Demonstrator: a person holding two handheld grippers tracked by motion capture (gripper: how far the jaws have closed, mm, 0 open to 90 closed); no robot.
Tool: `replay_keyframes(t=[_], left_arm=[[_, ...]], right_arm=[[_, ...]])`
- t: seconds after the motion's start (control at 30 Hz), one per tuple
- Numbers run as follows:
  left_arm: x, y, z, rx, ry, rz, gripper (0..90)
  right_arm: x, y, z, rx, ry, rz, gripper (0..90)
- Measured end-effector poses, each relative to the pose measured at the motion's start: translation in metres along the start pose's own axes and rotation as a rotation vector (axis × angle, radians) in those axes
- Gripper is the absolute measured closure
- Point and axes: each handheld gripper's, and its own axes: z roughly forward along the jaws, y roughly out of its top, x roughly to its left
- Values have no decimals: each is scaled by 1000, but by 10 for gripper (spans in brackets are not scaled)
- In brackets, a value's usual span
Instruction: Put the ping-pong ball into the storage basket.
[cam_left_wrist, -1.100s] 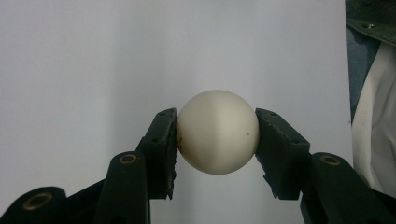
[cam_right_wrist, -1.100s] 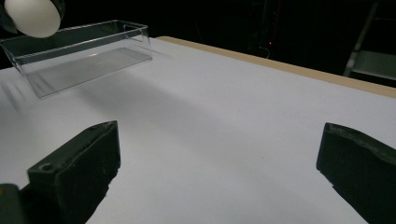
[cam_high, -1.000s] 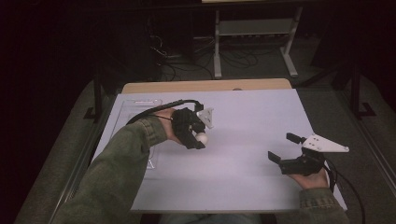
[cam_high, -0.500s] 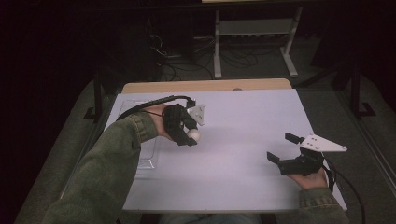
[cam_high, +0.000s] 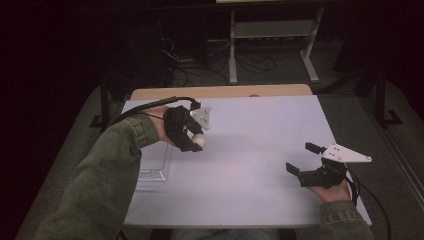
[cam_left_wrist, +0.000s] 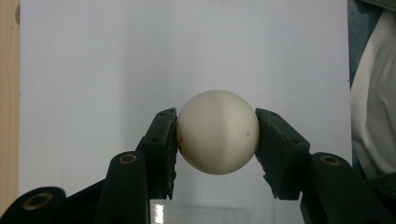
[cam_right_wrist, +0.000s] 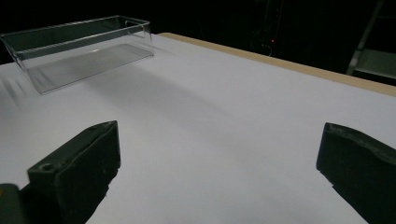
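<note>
High view overhead, 2 close views share table (cam_high: 260, 150)

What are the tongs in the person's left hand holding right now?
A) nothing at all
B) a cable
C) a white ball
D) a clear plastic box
C: in the left gripper view the left tongs press their two black jaws against either side of a white ball.

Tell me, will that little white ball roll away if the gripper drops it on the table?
Probably yes. The white ball is perfectly round and the table looks flat and smooth, so it would likely roll. Its glossy skin may be slippery, since the left gripper pinches it only at two small spots. It seems stiff: no dent shows.
</note>
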Motion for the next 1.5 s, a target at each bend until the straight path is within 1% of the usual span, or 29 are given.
replay_keyframes(t=[0.13,0.17,0.27,0.3,0.37,0.47,0.57,0.67,0.87,1.07,1.1,1.2,1.4,1.43,1.47,1.5], left_arm=[[0,-6,-5,28,5,10,511],[0,-6,-5,28,5,10,511],[0,-12,-8,35,12,-1,511],[1,-17,-10,44,15,-12,511],[1,-20,-11,44,14,-18,511],[2,-27,-13,62,9,-30,511],[2,-30,-15,67,4,-35,511],[2,-34,-19,79,-11,-34,511],[3,-37,-24,92,-12,-42,511],[4,-41,-25,118,-13,-45,511],[4,-44,-25,138,-15,-45,511],[4,-45,-26,148,-17,-43,511],[6,-55,-30,163,-20,-65,511],[8,-60,-31,163,-22,-79,511],[8,-60,-31,163,-22,-79,512],[9,-63,-31,164,-25,-88,512]], right_arm=[[0,0,0,-1,-1,2,0],[0,0,0,-1,-1,2,0],[0,0,-1,-3,-1,2,0],[0,1,-1,-3,-1,1,0],[0,1,-1,-3,-1,1,0],[0,1,0,-1,-1,-4,0],[1,1,0,1,0,-3,0],[1,1,0,3,0,-3,0],[1,1,0,1,1,-5,0],[1,1,0,1,2,-5,0],[0,2,-1,-3,1,-3,0],[1,2,-1,-3,1,-4,0],[1,2,-1,-3,2,-4,0],[0,2,-1,-4,1,-4,0],[0,2,-1,-4,1,-4,0],[0,2,-1,-4,1,-4,0]])
